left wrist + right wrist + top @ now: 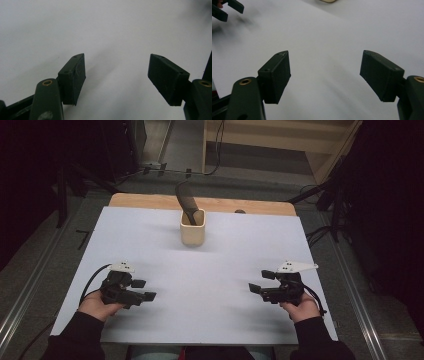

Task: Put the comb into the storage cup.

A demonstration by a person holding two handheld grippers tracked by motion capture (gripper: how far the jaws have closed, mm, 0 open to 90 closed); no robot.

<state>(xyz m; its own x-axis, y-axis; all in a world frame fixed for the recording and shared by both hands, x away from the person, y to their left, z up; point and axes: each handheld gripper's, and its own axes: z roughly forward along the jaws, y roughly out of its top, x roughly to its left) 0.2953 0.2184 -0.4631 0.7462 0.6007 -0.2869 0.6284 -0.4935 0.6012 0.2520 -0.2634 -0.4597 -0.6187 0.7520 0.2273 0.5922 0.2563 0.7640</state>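
The left claw [142, 290] is held with its jaws spread wide and nothing between them, low over the white tabletop [210, 270], well short of the beige cup [193, 227]. The right claw [261, 281] is likewise spread and empty, on the other side and equally far from the cup. Both are aimed inward, probably as a ready stance. The cup stands upright near the far edge, and a dark curved tool [184, 200] is propped inside it, leaning out so its handle can be taken

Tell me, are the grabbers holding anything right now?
No. The left gripper and right gripper are both open and empty above the white table, far from the cup.
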